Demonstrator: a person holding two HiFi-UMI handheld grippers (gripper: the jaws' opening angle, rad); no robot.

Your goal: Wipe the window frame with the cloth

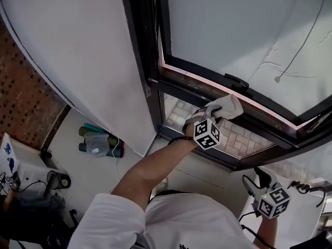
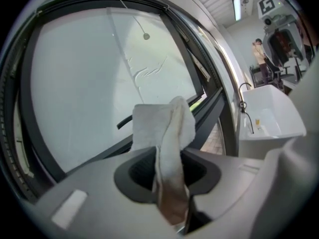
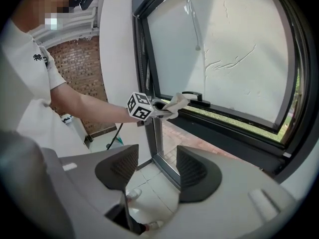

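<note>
While the left gripper [image 1: 211,118] is clamping the white cloth [image 1: 227,108] between its jaws, the cloth is resting against the lower rail of the dark window frame [image 1: 197,87], the right gripper [image 1: 259,183] is hanging low and well apart, jaws spread, holding nothing.

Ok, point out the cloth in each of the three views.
Head view: cloth centre-right, on the window frame.
Left gripper view: cloth in the centre, clamped in the left gripper jaws.
Right gripper view: cloth in the centre, small, on the frame.
Shared landmark: the bead on the hanging cord.
</note>
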